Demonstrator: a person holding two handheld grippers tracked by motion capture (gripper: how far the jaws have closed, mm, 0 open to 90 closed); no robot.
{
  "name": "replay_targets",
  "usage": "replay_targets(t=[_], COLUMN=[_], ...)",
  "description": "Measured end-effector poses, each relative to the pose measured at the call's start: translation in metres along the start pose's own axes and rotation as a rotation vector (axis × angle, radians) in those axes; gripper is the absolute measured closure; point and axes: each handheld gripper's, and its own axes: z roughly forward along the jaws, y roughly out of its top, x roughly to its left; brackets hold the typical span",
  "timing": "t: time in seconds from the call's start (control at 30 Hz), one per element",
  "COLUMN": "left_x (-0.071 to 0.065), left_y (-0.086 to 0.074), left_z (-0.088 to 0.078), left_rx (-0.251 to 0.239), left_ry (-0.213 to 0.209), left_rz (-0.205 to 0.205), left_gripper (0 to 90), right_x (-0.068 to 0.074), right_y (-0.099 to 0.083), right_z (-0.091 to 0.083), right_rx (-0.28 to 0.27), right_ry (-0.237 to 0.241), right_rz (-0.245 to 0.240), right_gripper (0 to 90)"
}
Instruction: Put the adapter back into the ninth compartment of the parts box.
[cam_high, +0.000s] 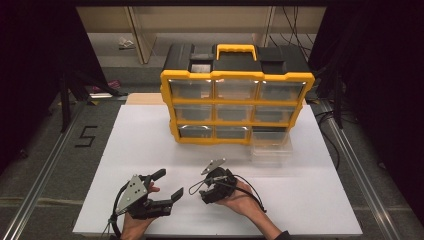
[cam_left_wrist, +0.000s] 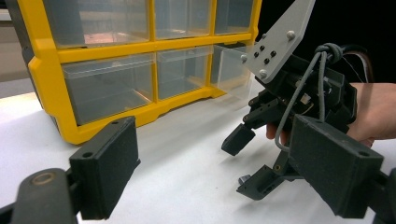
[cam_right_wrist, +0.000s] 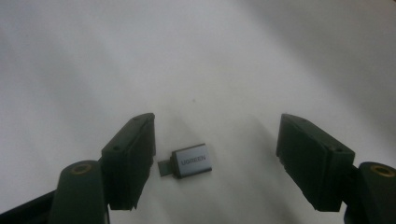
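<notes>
White table (cam_high: 150, 145), dim room (floor perhaps grey carpet)

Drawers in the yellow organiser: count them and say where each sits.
9 clear drawers in the yellow organiser, three rows of three. Eight sit pushed in; the bottom-right drawer is pulled out over the white table. None seems hidden.

This looks like a lab or recording bench rather than a home. A white board (cam_high: 150, 150) lies as the surface on a grey floor-like deck edged with metal rails (cam_high: 45, 165), with a "5" (cam_high: 86, 136) taped beside it. Dark curtains (cam_high: 35, 75) close off both sides, cables (cam_high: 295, 25) hang at the back (near a pale wooden frame), and a yellow parts organiser (cam_high: 235, 107) stands staged in the middle.
</notes>
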Motion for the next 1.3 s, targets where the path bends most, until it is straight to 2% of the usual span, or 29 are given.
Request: replay_targets(t=[0.17,0.53,0.87,1.13,1.3], left_x=[-0.0001,-0.0003,-0.0007,-0.0011,-0.0012], left_y=[0.0,-0.0001,-0.0001,0.0,0.0001], left_z=[0.0001,0.0001,0.0004,0.0004,0.0003], left_rx=[0.001,0.001,0.001,0.001,0.001], left_ry=[0.0,0.0,-0.001,-0.002,-0.004], left_rz=[0.001,0.001,0.002,0.004,0.005], left_gripper=[15.7,15.7,15.7,15.7,15.7], right_x=[-0.0001,-0.0046,-0.0069,-0.005,-0.0034], right_y=[0.0,-0.0014,-0.0013,-0.0006,-0.0004], right_z=[0.001,-0.001,-0.0047,-0.0071,-0.0079], right_rx=[0.011,0.043,0.062,0.093,0.102], right_ry=[0.0,0.011,0.019,0.018,0.021], right_rz=[0.008,-0.008,-0.009,-0.015,-0.025], right_gripper=[32.8,39.3,55.6,58.9,66.7])
